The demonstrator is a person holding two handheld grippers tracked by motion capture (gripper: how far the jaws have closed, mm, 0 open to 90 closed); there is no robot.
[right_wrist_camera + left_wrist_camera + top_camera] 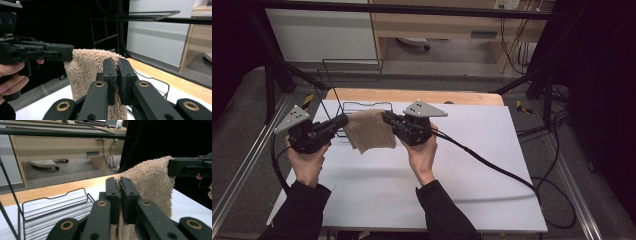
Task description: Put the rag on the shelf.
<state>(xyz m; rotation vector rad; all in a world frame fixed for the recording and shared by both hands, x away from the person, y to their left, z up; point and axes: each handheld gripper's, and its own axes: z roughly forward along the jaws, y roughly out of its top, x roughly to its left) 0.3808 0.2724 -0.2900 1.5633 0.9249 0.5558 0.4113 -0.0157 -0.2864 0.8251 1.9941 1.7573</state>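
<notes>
A small beige terry towel (369, 131) hangs in the air above the white table (472, 165), stretched between both grippers. My left gripper (343, 120) is shut on its left top corner, and in the left gripper view the towel (152, 185) is pinched between the black jaws. My right gripper (387, 118) is shut on the right top corner; the right gripper view shows the towel (87, 67) clamped between its jaws, with the left gripper (70, 53) holding the far corner.
A black wire rack (362, 107) stands on the table behind the towel, near the far wooden edge (412, 95). A thick cable (492, 167) trails from the right gripper across the table to the right. Black frame posts flank the table.
</notes>
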